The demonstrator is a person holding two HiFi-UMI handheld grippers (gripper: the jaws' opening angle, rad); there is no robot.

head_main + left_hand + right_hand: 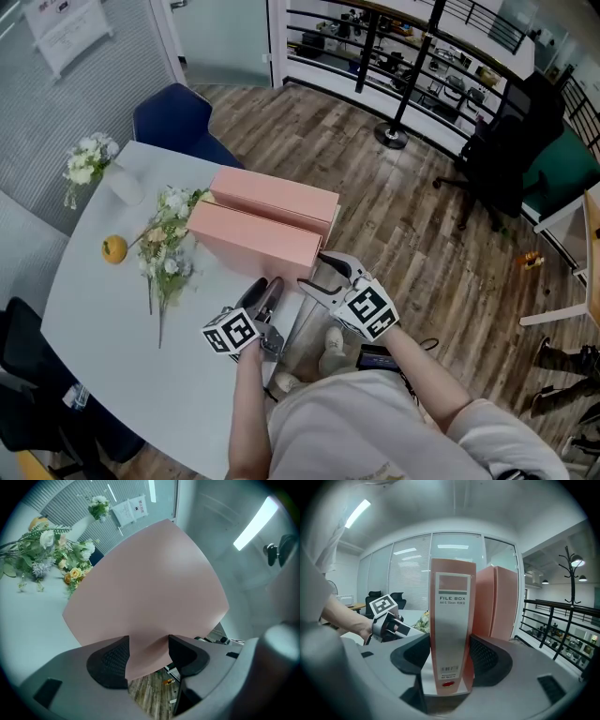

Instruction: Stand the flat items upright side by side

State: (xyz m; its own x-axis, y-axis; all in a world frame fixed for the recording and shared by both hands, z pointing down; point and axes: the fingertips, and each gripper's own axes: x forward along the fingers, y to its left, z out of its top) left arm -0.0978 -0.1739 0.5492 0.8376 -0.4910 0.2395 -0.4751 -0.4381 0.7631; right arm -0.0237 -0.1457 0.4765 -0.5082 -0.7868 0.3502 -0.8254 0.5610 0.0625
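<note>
Two pink file boxes stand side by side on the white table [103, 319], resting on their long edges: a near box [253, 239] and a far box [277, 195]. My right gripper [317, 272] is at the near box's right end. In the right gripper view its jaws [450, 656] are shut on that box's labelled spine [451, 620], with the far box [497, 602] just behind. My left gripper [270, 286] meets the near box's lower front edge. In the left gripper view a corner of the pink box [145, 588] fills the gap between its pads [148, 651].
A spray of artificial flowers [164, 248] and an orange [114, 248] lie left of the boxes. A small vase of flowers [94, 159] stands further back. A blue chair [178, 117] sits behind the table. The table's edge runs close below the grippers, with wood floor [394, 216] beyond.
</note>
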